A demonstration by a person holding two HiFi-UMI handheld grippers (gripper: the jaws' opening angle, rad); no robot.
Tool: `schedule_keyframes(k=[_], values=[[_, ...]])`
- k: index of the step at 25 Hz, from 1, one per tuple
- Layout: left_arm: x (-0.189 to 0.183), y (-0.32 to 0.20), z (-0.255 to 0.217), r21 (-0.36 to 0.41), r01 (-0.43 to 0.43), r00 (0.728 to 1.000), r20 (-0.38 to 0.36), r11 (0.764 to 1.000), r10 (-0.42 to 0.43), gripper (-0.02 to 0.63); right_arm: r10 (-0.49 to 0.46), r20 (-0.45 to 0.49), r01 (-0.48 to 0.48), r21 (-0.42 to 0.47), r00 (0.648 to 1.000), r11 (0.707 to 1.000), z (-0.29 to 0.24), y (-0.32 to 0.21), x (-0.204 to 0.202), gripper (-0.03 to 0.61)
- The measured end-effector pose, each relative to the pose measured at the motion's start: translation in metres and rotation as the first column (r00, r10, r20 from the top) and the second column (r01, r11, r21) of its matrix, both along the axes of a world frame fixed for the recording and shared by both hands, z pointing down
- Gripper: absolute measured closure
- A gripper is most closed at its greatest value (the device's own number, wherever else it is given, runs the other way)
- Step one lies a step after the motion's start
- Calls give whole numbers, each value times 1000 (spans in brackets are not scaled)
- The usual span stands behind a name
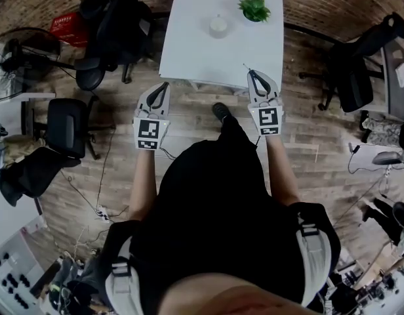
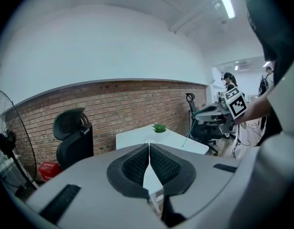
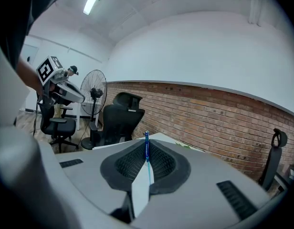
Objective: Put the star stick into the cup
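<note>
The star stick (image 3: 146, 144) is standing upright, pinched between the pads of the right gripper (image 1: 253, 74), which is reaching the near edge of the white table (image 1: 189, 51). The cup (image 1: 218, 26) is sitting farther along the table, with a green plant (image 1: 254, 8) just to its right. The left gripper (image 1: 166, 85) is hovering at the left, clenched on nothing.

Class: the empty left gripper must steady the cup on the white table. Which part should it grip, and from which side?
Probably the cup by its side wall, coming level from the left. It stands upright; its open top must stay free for the stick in the right gripper, and the plant stands to its right. The left gripper is shut: open first.
</note>
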State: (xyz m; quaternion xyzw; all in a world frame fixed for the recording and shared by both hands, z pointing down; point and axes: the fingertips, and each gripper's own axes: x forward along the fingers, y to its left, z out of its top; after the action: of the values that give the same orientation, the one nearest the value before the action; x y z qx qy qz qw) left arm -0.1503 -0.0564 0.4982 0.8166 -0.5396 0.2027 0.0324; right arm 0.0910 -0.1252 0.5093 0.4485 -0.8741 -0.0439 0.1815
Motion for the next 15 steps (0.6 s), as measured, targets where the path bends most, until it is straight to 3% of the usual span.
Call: schedule_keyframes(k=[15], values=[[2, -45, -11, 3, 137, 991, 3, 991, -137, 591, -133, 9, 133, 0, 991, 991, -14, -80, -12, 565]])
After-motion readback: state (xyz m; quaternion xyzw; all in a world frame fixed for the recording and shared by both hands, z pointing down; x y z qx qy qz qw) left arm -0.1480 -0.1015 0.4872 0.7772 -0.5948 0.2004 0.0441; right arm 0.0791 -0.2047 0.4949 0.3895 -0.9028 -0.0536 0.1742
